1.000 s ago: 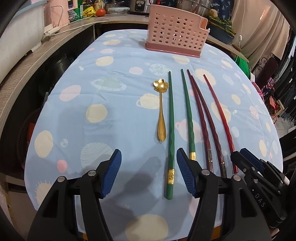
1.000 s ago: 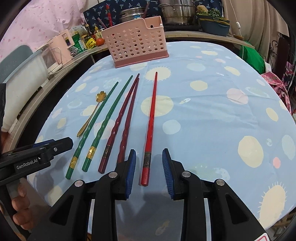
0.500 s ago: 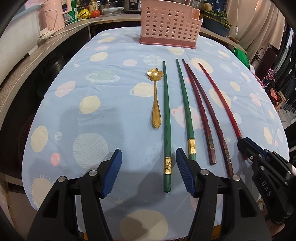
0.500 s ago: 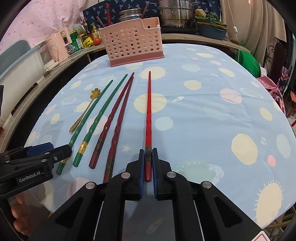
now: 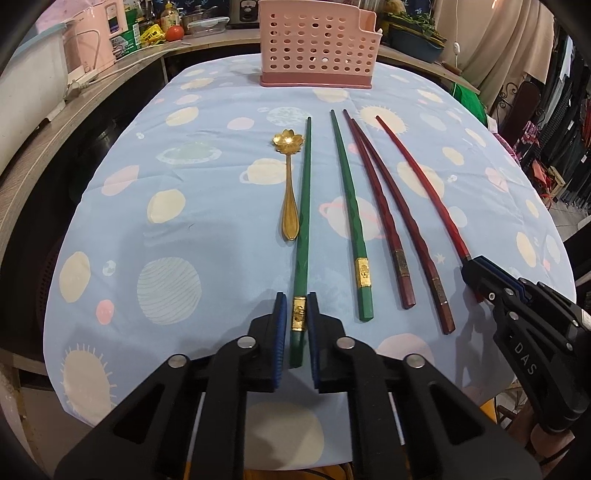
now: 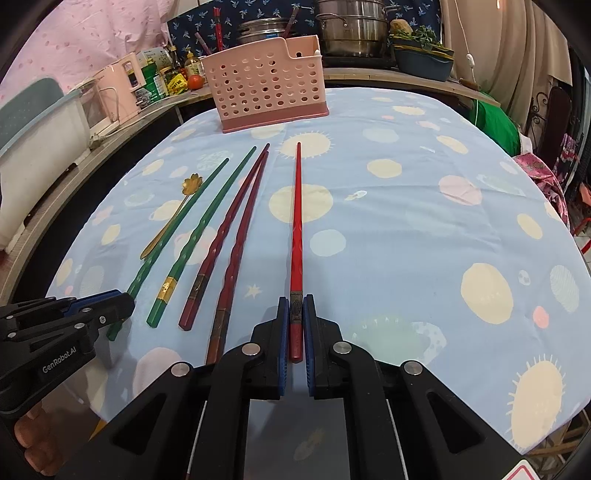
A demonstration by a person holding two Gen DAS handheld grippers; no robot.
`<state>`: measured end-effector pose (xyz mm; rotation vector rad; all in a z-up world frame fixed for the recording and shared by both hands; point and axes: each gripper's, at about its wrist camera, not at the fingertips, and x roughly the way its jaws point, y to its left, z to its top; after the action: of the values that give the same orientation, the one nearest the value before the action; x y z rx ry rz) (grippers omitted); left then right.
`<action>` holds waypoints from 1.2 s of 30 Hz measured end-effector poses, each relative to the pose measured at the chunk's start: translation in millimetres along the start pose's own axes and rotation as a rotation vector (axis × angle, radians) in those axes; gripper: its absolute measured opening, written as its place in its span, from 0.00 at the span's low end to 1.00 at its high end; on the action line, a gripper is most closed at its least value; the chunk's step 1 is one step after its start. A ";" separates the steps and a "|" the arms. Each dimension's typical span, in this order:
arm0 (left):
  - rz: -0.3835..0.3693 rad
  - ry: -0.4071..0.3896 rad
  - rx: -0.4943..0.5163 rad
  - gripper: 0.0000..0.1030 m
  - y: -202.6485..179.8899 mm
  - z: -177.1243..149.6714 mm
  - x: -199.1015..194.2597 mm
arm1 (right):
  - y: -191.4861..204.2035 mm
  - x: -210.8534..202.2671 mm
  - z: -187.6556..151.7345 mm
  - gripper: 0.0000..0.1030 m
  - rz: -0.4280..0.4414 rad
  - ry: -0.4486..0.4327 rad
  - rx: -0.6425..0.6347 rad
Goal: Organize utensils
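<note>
STEP: grasping chopsticks, both still flat on table | LEFT: left claw [image 5: 296, 325] pinched green chopstick [image 5: 303, 221] at its gold band | RIGHT: right claw [image 6: 295, 326] pinched red chopstick [image 6: 296, 229] near its butt | NEXT: likely lift both, carry to pink basket [image 6: 266, 98] straight ahead, well beyond the tips.

Setting: home kitchen and dining corner, as seen from where I stand.
- Desk [image 6: 406, 229]: dining type, blue cloth with sun and planet print.
- Wooden counter [image 5: 44, 147], running from my 9 to 12 o'clock: pink kettle [image 6: 114, 92], sauce bottles [image 6: 177, 70], tomato [image 6: 195, 82].
- Steel steamer pots [image 6: 351, 29], 12 o'clock.
- Planter of greens [image 6: 421, 55], 1 o'clock.
- Pink utensil basket [image 6: 266, 96], far end of desk.
- Curtains [image 5: 509, 48] and hanging clothes [image 5: 569, 122], 2 o'clock: lived-in household.
</note>
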<state>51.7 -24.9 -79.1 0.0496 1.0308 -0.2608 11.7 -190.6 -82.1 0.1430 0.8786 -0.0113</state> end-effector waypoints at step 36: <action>-0.121 -0.187 -0.075 0.07 10.9 64.2 -93.4 | -17.5 -73.4 48.3 0.07 0.069 -0.158 0.065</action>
<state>62.9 -7.0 32.8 -0.1039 0.8576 -0.3301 0.7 -217.8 2.6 0.2295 0.7156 0.0129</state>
